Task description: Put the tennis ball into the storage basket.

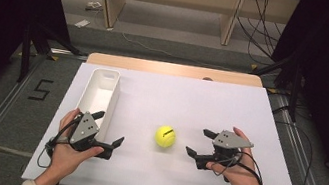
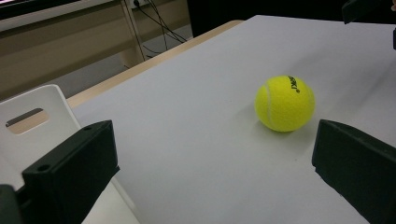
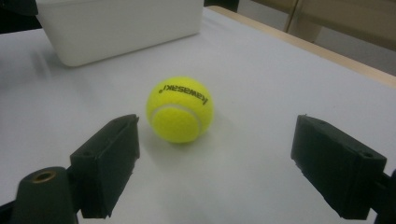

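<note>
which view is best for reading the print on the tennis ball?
Right gripper view: the tennis ball sits close between the open right tongs, its black lettering facing the camera. Left gripper view shows the lettering small, at the ball's upper edge. High view shows just a dark mark on top.

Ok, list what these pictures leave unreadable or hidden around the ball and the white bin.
- Tennis ball: its print is too small to read in the high view, and only partly turned into the left gripper view.
- White bin: cut off by the top edge in the right gripper view, and in the left gripper view partly hidden behind the left tool.
- Right tool: in the left gripper view it is a dark piece cut by the top right corner.
</note>
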`<state>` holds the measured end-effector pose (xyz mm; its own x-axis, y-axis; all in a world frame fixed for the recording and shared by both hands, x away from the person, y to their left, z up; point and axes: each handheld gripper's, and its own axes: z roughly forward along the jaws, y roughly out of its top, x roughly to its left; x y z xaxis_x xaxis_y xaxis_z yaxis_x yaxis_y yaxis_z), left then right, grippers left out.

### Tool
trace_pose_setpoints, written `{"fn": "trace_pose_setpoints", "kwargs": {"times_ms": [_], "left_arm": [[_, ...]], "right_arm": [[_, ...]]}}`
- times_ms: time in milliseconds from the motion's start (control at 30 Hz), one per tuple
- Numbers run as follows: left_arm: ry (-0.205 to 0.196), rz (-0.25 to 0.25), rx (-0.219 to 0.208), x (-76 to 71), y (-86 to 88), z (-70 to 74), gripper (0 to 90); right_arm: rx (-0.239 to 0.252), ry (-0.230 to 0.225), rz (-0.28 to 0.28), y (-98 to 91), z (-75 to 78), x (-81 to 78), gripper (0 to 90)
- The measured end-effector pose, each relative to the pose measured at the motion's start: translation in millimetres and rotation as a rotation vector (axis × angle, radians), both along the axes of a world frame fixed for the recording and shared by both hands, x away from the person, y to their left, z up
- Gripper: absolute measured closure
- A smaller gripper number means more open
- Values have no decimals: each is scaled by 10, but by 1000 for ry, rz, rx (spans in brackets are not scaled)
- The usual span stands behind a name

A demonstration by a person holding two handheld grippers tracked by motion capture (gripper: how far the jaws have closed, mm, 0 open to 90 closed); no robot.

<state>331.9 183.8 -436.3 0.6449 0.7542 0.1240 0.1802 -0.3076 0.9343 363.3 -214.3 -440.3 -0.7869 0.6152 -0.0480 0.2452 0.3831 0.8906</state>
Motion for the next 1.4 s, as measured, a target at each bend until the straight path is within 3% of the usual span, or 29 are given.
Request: {"fn": "trace_pose_setpoints", "kwargs": {"times_ms": [467,1400], "left_arm": [[-1,0,-2,-1,2,3,0],[-3,-3,-3,0,-2,5,0]], "right_arm": [[-23,15,45,290,-62,89,158],[-59,51,57,611,-218,284,158]]}}
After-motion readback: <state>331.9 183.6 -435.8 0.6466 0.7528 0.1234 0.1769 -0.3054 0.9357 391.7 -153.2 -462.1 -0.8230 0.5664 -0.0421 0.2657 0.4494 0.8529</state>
